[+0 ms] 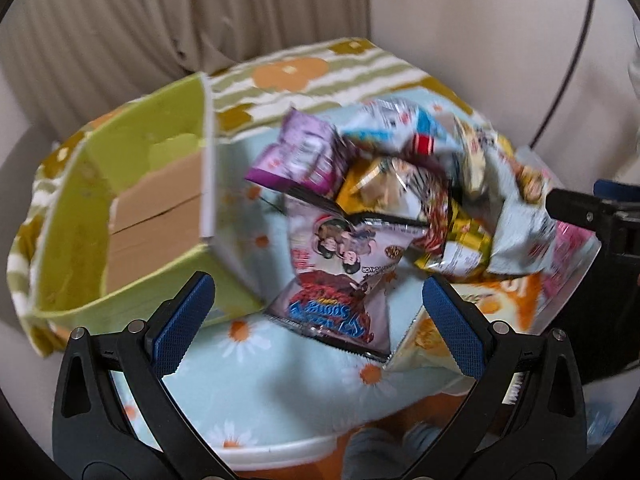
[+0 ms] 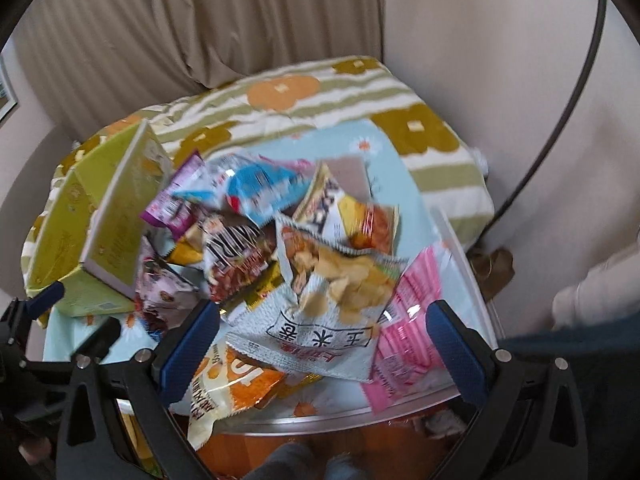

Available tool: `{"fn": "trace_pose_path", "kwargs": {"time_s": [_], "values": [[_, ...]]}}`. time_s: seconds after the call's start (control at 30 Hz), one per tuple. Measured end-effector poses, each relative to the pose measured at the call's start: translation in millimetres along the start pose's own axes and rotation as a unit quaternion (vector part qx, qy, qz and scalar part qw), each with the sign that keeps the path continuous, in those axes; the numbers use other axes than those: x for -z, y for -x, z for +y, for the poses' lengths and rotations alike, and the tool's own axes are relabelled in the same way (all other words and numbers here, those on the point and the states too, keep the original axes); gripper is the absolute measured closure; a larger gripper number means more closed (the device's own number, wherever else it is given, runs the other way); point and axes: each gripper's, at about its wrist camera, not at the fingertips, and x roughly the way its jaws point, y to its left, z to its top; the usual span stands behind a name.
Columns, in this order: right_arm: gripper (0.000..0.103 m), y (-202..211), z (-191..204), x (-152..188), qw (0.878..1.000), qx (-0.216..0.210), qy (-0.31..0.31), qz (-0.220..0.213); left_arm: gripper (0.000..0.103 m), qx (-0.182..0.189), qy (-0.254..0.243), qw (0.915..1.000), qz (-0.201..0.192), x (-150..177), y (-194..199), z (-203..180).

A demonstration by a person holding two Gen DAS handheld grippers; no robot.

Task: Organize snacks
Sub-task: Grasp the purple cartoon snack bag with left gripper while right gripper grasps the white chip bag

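1. Your left gripper hangs with its jaws spread wide and empty, above the near table edge; your right gripper is the same, jaws apart, holding nothing.
2. Just past them, the snack packets lie heaped on the daisy cloth.
3. Further left stands the green box, open and apparently bare.
4. You look to be at the start: pick one top packet, close on an edge, and carry it boxward.

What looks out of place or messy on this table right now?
The snack packets lie in a jumbled heap, overlapping at all angles. An orange packet hangs over the table's near edge. The green box beside the heap holds no snacks that I can see. Both grippers are open.
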Motion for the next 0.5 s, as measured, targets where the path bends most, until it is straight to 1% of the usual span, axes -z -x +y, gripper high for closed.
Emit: {"fn": "trace_pose_path", "kwargs": {"time_s": [0.17, 0.33, 0.37, 0.43, 0.5], "values": [[0.001, -20.2, -0.2, 4.7, 1.000, 0.014, -0.027, 0.008, 0.001, 0.015, -0.035, 0.9991, 0.020, 3.1, -40.0, -11.2], [0.002, -34.7, -1.1, 2.0, 0.998, 0.026, -0.054, 0.012, 0.001, 0.025, -0.042, 0.9985, 0.026, 5.3, -65.3, -12.9], [0.004, -36.8, -0.6, 1.4, 0.998, 0.029, -0.057, 0.013, 0.002, 0.026, -0.041, 0.9984, 0.028, 5.9, -69.5, -13.2], [0.006, -42.5, -1.3, 0.2, 0.997, 0.036, -0.064, 0.016, 0.009, 0.027, -0.041, 0.9982, 0.034, 5.8, -77.4, -13.8], [0.009, -46.8, -1.9, -0.3, 0.996, 0.039, -0.072, 0.021, 0.014, 0.029, -0.044, 0.9978, 0.041, 6.5, -84.0, -15.3]]}}
